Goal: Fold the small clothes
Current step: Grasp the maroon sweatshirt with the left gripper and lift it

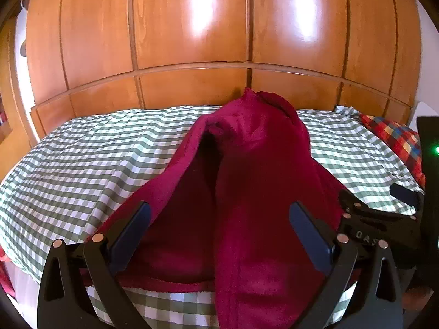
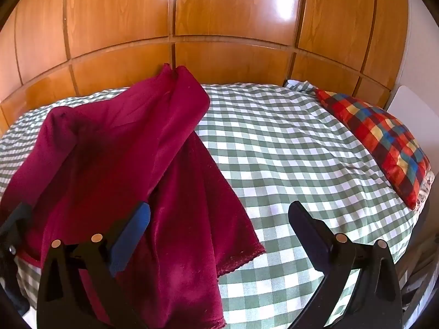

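1. The left gripper (image 1: 219,230) has its jaws spread wide; its blue pads (image 1: 134,230) press on nothing.
2. Between those jaws, below them, lies the near end of a red fleece (image 1: 247,192), with a bunched fold running up the middle.
3. The right gripper (image 2: 219,230) is also spread wide and grips nothing. Its left pad (image 2: 131,235) sits over the fleece's right part; whether it touches the cloth I cannot tell. Its right finger (image 2: 310,233) hangs over bare sheet.
4. The right gripper shows at the right edge of the left wrist view (image 1: 384,216), just beside the left one.
5. The fleece (image 2: 142,142) lies crumpled on the left half of a bed, stretching from the near edge to the far side, where it touches or nearly reaches the wooden wardrobe (image 2: 233,13).
6. A scalloped corner of the fleece (image 2: 247,255) lies flat on the green check sheet (image 2: 288,150).
7. A red plaid pillow (image 2: 384,142) rests at the far right of the bed, well apart from the fleece.
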